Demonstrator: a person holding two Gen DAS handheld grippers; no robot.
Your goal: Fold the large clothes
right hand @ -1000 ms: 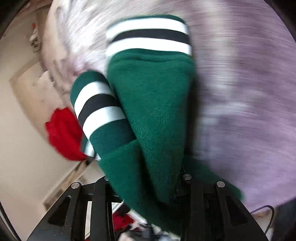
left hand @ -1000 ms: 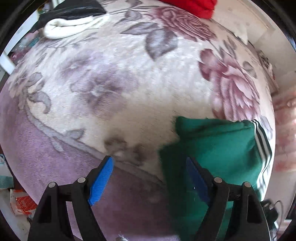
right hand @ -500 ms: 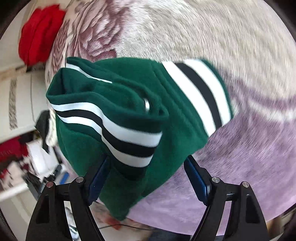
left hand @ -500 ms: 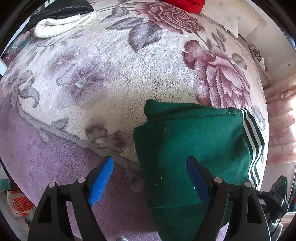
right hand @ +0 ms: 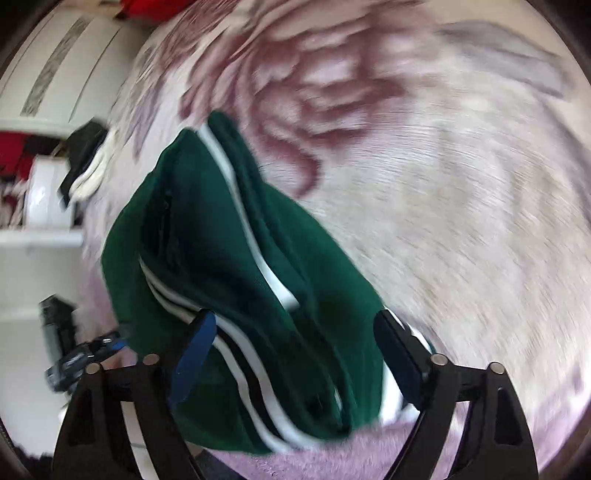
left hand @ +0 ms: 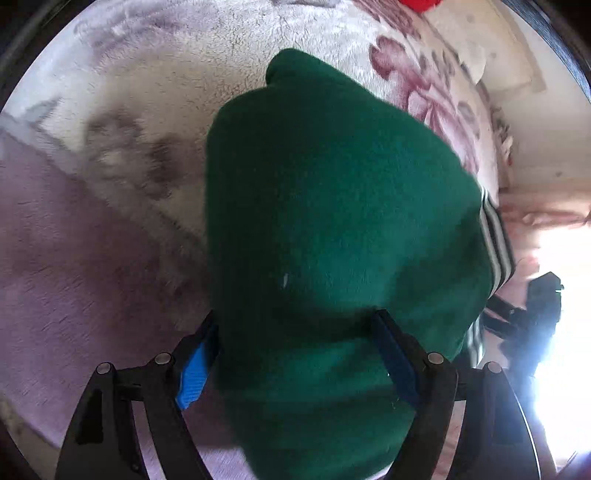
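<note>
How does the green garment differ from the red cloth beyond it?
The green garment carries white and black stripes; the red cloth looks plain. The green garment lies near, almost wholly visible; the red cloth lies far off, mostly out of frame. Both are soft fabric on or beside the floral blanket.

Bulky folded green fleece garment with white-and-black stripes point(left hand: 332, 221) fills the space straight ahead of the left gripper point(left hand: 299, 354); to its left, bare plush floral-patterned blanket point(left hand: 110, 184) lies open.
</note>
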